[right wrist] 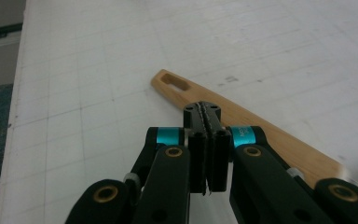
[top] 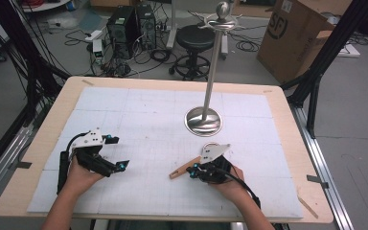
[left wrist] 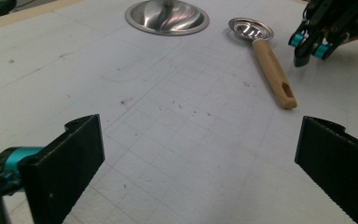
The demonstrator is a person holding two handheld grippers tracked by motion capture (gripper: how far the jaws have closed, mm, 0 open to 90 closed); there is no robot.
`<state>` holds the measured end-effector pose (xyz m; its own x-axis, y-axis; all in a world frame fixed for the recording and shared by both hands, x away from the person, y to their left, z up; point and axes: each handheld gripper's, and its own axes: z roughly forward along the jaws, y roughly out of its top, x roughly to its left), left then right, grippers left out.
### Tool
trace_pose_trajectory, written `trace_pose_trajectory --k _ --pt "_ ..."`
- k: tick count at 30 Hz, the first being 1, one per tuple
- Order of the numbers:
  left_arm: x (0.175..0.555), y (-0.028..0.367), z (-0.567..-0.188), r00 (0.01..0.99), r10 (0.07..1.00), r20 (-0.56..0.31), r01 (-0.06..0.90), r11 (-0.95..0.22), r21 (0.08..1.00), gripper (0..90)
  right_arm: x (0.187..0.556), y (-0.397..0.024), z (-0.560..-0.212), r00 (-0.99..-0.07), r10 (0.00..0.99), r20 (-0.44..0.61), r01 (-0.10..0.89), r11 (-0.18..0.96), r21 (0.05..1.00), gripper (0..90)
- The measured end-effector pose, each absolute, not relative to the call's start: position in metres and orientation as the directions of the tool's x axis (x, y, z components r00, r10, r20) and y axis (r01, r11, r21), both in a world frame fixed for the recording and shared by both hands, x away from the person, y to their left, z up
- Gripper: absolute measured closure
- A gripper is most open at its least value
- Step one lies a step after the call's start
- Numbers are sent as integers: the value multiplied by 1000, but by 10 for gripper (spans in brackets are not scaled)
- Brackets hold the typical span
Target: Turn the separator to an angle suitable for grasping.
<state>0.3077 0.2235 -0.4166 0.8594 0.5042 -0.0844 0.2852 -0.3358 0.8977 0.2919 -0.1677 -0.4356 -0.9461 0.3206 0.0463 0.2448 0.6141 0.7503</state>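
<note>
Wooden bench [top: 43, 158] with a white squared mat [top: 139, 120] on top, a bit speckled with dark bits. Grey floor [top: 9, 91] all around, with black poles [top: 24, 52] at the far left. Farther back: tangled cables [top: 76, 36], two black computer boxes [top: 132, 24], a round black stool [top: 195, 40], then a big cardboard box [top: 297, 33] at the far right.

On the mat, at the left: left tool [top: 115, 153] held in a hand, spread wide, nothing between. In the middle, farther back: shiny metal stand [top: 203, 120] with a tall thin pole. Near the right: spoon [left wrist: 265, 56] with a shiny bowl and a wooden handle, lying flat. Right tool [top: 192, 171] pressed together, just above the handle; touching or not, hard to tell.
</note>
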Motion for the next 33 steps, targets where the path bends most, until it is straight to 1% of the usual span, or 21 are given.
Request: trace_pose_trajectory --k 2,6,9,12,21,33 --pt "308 224 -417 858 506 -88 289 -333 898 19 292 -159 -438 -953 300 42 230 628 744 893" --pt "308 225 -416 858 507 -87 286 -330 900 19 292 -151 -441 -952 303 34 231 645 729 894" --pt "308 225 -416 857 507 -89 288 -329 899 19 294 -145 -443 -949 312 42 246 652 718 894" --pt "307 226 -416 856 509 -91 288 -323 901 19 297 -141 -443 -947 321 28 243 655 715 894" --pt "307 226 -415 857 508 -91 287 -323 902 19 312 -127 -443 -926 377 27 285 651 703 894" --pt "308 227 -416 857 507 -92 288 -324 901 19 325 -125 -441 -907 421 27 317 640 700 894"
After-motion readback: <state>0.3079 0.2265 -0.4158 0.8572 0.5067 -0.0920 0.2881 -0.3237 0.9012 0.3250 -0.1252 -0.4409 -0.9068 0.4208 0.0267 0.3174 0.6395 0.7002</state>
